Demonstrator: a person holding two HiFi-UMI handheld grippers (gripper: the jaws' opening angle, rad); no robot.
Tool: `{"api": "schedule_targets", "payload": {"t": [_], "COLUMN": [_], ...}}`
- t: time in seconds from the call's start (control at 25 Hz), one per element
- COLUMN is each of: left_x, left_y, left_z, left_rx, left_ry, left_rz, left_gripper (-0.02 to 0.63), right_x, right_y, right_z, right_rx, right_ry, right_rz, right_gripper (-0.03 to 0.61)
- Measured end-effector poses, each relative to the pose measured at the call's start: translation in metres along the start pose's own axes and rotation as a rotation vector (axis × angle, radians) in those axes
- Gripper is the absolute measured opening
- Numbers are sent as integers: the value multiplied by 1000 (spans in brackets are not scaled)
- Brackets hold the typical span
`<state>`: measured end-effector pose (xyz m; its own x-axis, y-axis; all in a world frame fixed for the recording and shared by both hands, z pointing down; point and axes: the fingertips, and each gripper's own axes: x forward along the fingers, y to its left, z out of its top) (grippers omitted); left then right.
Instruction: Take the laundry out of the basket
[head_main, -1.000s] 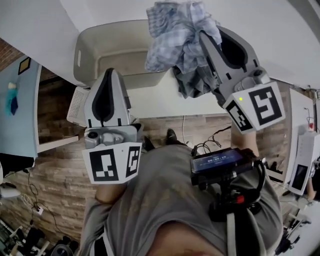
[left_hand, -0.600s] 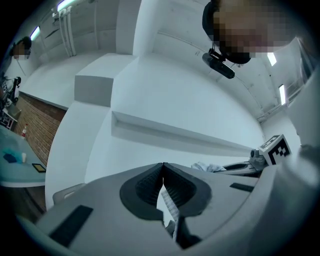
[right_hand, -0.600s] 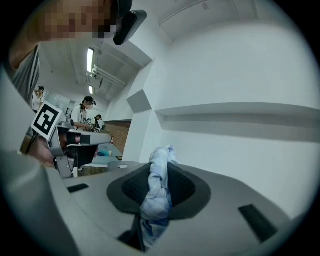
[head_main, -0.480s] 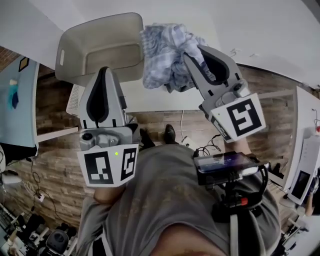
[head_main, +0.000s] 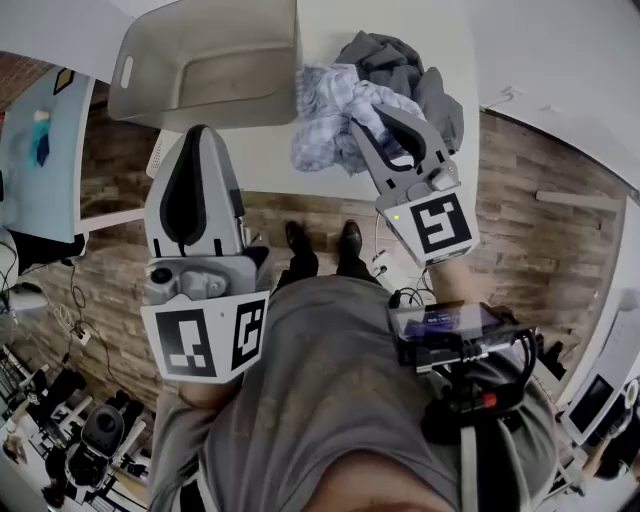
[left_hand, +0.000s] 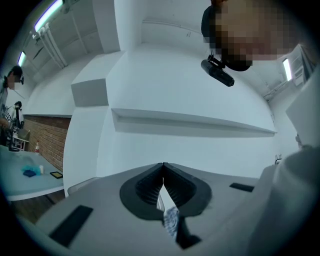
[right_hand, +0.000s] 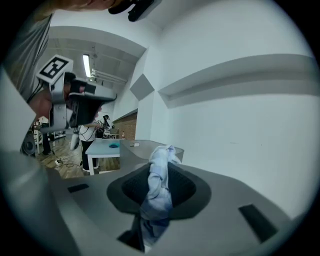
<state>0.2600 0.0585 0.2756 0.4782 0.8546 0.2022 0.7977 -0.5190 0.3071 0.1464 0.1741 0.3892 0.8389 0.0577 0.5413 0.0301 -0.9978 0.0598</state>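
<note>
The top edge cuts off the basket (head_main: 150, 60); plaid cloth (head_main: 322, 125) hides the right tool's (head_main: 372, 125) tips.

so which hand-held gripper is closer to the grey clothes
Right. The right hand-held gripper, holding the checked shirt, is beside the grey clothes; the left hand-held gripper is by the basket.

Matt plastic basket (head_main: 150, 50), soft crumpled checked cloth (head_main: 325, 120), smooth white tabletop (head_main: 330, 25)
</note>
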Motion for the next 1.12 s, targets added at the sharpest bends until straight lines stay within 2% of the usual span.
{"api": "schedule_targets", "payload": {"t": [0.24, 0.36, 0.48, 0.64, 0.76, 0.84, 1.0, 1.12], "left_x": [11, 9, 8, 14, 12, 11, 12, 12], "left_y": [-6, -1, 8, 14, 7, 8, 13, 10], "left_z": [-15, -10, -10, -25, -19, -14, -12, -12], "left_rx": [20, 17, -27, -58, -48, -50, -81, -94], "left_ry": [28, 23, 27, 36, 18, 0, -35, -49], "left_rz": [25, 34, 27, 20, 15, 13, -5, -23], "left_gripper": [9, 9, 9, 9, 9, 9, 9, 9], "right_x": [47, 59, 72, 89, 77, 70, 52, 36], "right_y": [7, 15, 17, 21, 22, 19, 3, -6], "right_z": [-82, -103, -119, -157, -153, -141, -106, -61], "right_rx": [36, 46, 67, 110, 136, 153, 221, 267], "right_ry": [97, 144, 194, 289, 301, 289, 204, 68], "right_rz": [33, 38, 25, 43, 66, 72, 43, 18], "right_gripper": [104, 110, 123, 181, 258, 285, 298, 283]}}
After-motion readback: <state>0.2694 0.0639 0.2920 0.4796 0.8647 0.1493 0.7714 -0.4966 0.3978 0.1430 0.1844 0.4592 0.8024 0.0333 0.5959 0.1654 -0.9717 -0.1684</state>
